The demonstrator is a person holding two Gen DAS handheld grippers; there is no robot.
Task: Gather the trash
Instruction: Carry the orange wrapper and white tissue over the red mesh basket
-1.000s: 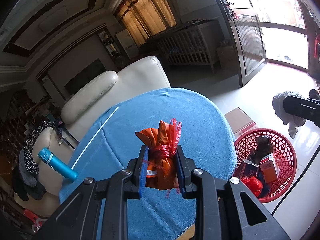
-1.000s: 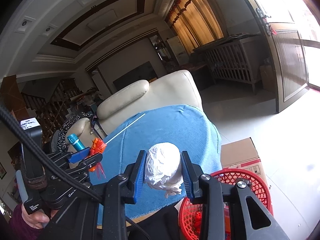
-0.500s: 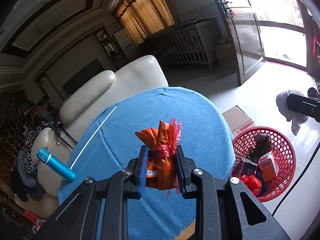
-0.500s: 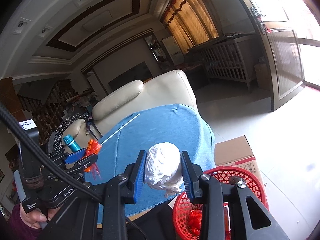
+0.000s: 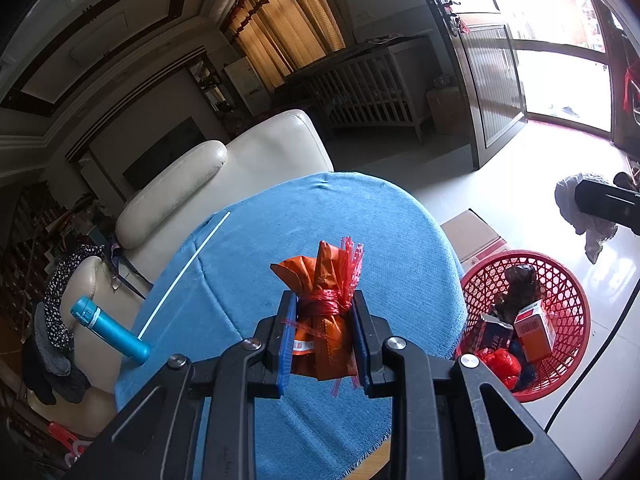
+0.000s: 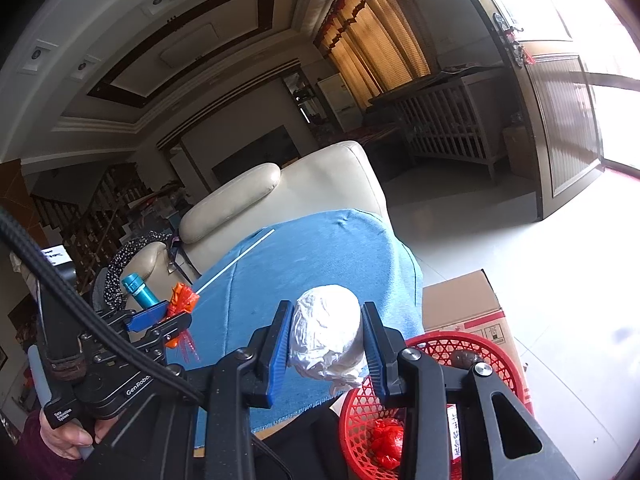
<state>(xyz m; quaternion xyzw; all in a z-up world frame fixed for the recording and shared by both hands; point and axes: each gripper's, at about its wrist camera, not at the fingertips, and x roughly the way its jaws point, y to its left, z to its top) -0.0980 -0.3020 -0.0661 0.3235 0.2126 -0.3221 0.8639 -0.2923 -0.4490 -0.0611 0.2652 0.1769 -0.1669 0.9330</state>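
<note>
Left gripper point(image 5: 322, 338) is clamped on the orange bundle point(image 5: 320, 320), pads squeezing it just below the red tie around its neck, bundle lifted above the blue tablecloth point(image 5: 320, 216). Looks like a thin crinkly wrapper: light, soft, crushable, a bit slick, so the waist under the tie is the sensible hold since the knot bunches material and stops it sliding out. Loose red strips hang off the bottom and could snag on a rim. Right gripper point(image 6: 325, 344) is closed on the white wad point(image 6: 326, 332), a balled plastic bag or film, pads pressing its two sides across the middle; very light, squashy, springs back, nothing to break. A tail of it droops below the pads, right above the near rim of the red basket point(image 6: 500, 356). Basket sits on the floor just beside the table, already holding small cartons point(image 5: 534, 330) and red scraps. My read: both pieces only need carrying over the opening and letting go; light film may cling to a pad or drift, so release low and centred. Farther back on the cloth: a thin white stick point(image 5: 188, 268) and a teal bottle point(image 5: 110, 330) at the left edge, neither held. Behind that, a cream armchair point(image 5: 224, 172).
</note>
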